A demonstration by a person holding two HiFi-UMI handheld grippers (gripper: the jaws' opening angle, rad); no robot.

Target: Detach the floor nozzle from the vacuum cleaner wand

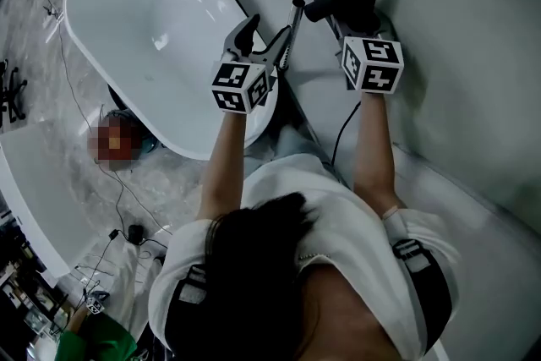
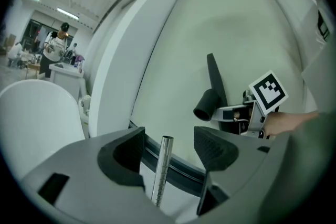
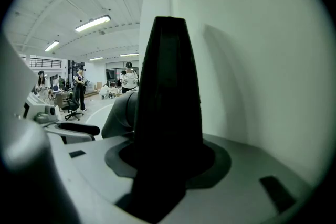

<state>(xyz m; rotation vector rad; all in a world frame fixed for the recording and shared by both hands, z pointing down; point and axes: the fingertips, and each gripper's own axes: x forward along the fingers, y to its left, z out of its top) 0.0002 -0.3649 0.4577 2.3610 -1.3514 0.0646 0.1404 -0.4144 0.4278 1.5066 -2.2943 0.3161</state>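
Watching left gripper [image 2: 173, 139]: jaws wide, bare wand [image 2: 161, 176] end loose between them, no pad on it, so it could tip out. Right gripper [image 3: 168, 165] clamps the nozzle [image 3: 168, 76], off the wand, close to the wall [image 3: 262, 60]; a swing clips it.

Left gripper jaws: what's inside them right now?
The metal wand stands between the left gripper's jaws, which are apart and touch it on neither side. Its lower end is covered by the gripper body.
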